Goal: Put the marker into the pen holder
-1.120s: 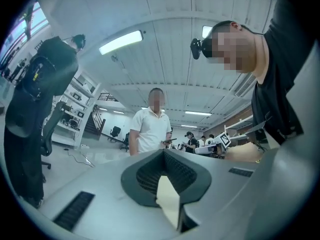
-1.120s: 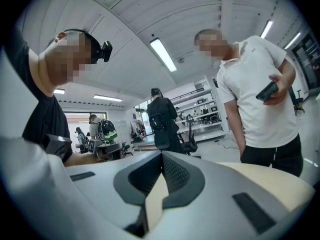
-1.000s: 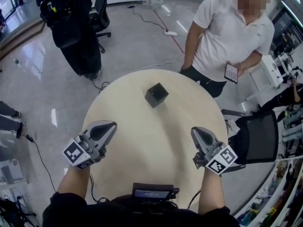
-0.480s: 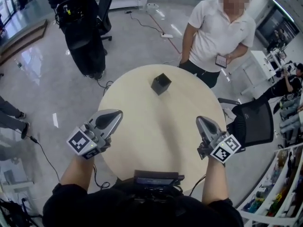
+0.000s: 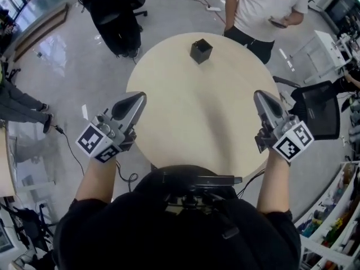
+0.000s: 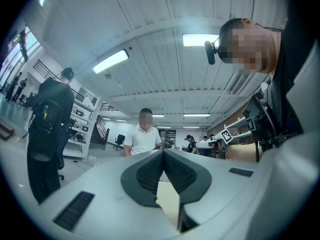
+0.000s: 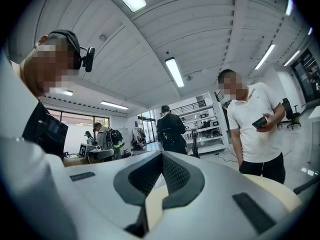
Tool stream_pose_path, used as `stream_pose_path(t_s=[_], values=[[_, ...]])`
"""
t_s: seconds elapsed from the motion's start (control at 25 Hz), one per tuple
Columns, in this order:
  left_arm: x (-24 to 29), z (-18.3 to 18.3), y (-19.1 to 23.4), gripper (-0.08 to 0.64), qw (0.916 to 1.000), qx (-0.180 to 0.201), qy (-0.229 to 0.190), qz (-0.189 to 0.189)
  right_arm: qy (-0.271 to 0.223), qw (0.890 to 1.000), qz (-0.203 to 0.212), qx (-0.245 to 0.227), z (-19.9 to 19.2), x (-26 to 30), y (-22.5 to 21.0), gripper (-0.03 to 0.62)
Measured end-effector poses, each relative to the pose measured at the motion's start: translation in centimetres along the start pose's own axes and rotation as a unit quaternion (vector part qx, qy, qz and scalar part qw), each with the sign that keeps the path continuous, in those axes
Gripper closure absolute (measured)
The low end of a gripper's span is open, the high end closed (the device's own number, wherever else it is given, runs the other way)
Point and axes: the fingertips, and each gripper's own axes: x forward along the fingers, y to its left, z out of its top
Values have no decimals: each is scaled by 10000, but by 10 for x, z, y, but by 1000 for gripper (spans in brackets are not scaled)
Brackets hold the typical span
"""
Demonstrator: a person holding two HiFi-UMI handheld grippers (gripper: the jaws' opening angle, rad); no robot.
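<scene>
Head view shows a round pale desk (image 5: 197, 111) with one thing on it, a small black pen holder (image 5: 201, 50), which stands upright near the far rim. The marker appears in no view. It is not on the bare desktop and not in either tool, and the holder's dark mouth is too small to show whether a marker sits inside. So the scene fits two readings: a marker already dropped into the holder, or one that lies somewhere outside the pictures.

The left tool (image 5: 136, 98) and the right tool (image 5: 260, 96) hang over the near rim, well apart from each other and from the holder. Each tool's own view shows its ribbed pads pressed together at the tips with nothing pinched between them (the left tool (image 6: 163, 151) and the right tool (image 7: 161, 155) look alike in this).

The main risk, as I judge it, lies with the holder. It looks light and narrow, and it sits close to the far edge. A nudge from a tool's broad nose during a long reach across could tip it over or push it off. A person (image 5: 264, 10) also stands just beyond that rim, looking down at a phone, and a long reach could come close to them. A second risk is acting on a guess, because a tool could poke into the holder without anyone knowing whether a marker is in there. Pressed-together pads also cannot take hold of anything as they are.
</scene>
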Motion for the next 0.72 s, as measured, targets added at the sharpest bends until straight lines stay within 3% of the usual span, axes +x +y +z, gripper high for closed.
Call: stream_pose_path(t_s=[0.32,0.72], values=[[4,-12,-98,565,9997,-39,8,244,28,9990,454,-38,-9,-72,2,589],[-8,4,-92,565,9998,131,19,-179,-261,9994,-56,-241,-10,-80,26,589]])
